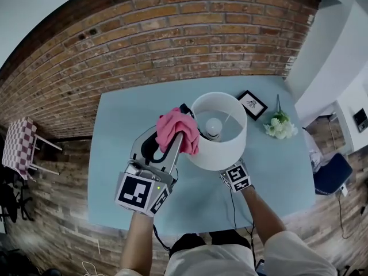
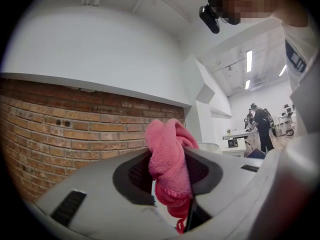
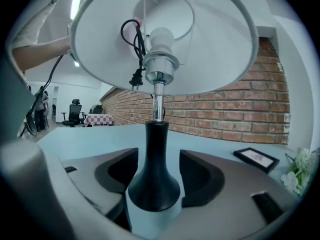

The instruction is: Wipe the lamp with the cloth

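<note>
1. Clamping a bunched pink cloth [image 1: 174,125] between the pressed-together jaws of the left gripper [image 1: 177,145], and holding it up at centre frame, at the left rim of the white lampshade [image 1: 221,151]; touching or just short of it, not telling which from the head view.
2. Bracketing the black lamp base [image 3: 154,184] with the right gripper [image 3: 158,170], jaws standing apart on either side and seemingly not pressing on it; showing low in the right gripper view, and tucked under the shade in the head view.
3. Standing upright right of centre on the pale blue table [image 1: 115,154], with the power cord [image 3: 129,34] bundled up inside the shade beside the bulb [image 1: 214,126] and its plug [image 3: 135,77] dangling.
4. Risking a tipped or sliding lamp: likely pushing a narrow-footed lamp sideways with the cloth while the base is going ungripped.
5. Risking a snag as well: possibly catching the loose cord if wiping over the rim and dragging it out.
6. Endangering, should the lamp go over towards the upper right, the small picture frame [image 1: 252,104] and the white flowers [image 1: 280,125] nearby.
</note>
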Demonstrator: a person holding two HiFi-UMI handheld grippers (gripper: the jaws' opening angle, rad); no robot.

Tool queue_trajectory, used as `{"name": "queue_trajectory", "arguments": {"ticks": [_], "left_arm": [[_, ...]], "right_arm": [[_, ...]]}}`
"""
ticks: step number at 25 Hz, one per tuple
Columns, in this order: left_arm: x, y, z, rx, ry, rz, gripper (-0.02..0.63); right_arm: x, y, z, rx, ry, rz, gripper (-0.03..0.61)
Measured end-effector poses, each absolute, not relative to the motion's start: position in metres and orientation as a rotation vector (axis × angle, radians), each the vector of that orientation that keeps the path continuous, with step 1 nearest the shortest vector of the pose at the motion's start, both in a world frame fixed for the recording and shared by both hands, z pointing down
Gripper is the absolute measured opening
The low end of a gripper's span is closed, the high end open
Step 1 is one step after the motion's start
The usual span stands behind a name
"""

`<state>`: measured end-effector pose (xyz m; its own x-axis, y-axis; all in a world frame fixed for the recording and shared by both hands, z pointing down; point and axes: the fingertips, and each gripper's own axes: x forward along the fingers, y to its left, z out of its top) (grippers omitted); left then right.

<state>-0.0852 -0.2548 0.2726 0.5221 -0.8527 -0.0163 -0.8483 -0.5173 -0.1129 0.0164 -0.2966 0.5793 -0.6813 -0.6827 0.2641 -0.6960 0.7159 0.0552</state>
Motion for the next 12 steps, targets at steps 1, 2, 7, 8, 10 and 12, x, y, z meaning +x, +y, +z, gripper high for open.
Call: {"name": "queue_trajectory", "arguments": {"ticks": [1,2,7,8,10,12], "left_arm": [[-0.082,-0.256,0.273,-2.642,1.463,-0.069,0.155],[-0.080,-0.257,0.274,-2.637,1.442,-0.073,0.155],[-0.076,-0.255,0.279,-2.635,1.412,-0.016,0.155],[-0.077,-0.255,0.280,-2.638,1.410,-0.009,0.155],[-0.077,-0.254,0.284,-2.644,1.405,-0.002,0.156],[-0.078,-0.254,0.288,-2.649,1.398,-0.003,0.156]], "right_arm": [[0.014,-0.297,0.577,1.083,-2.659,0.050,0.276],[0.012,-0.297,0.573,1.078,-2.664,0.032,0.276],[-0.001,-0.294,0.566,1.034,-2.692,-0.016,0.276],[-0.003,-0.294,0.568,1.029,-2.693,-0.012,0.276],[-0.004,-0.297,0.574,1.036,-2.686,0.004,0.276],[-0.003,-0.302,0.580,1.061,-2.668,0.003,0.276]]}}
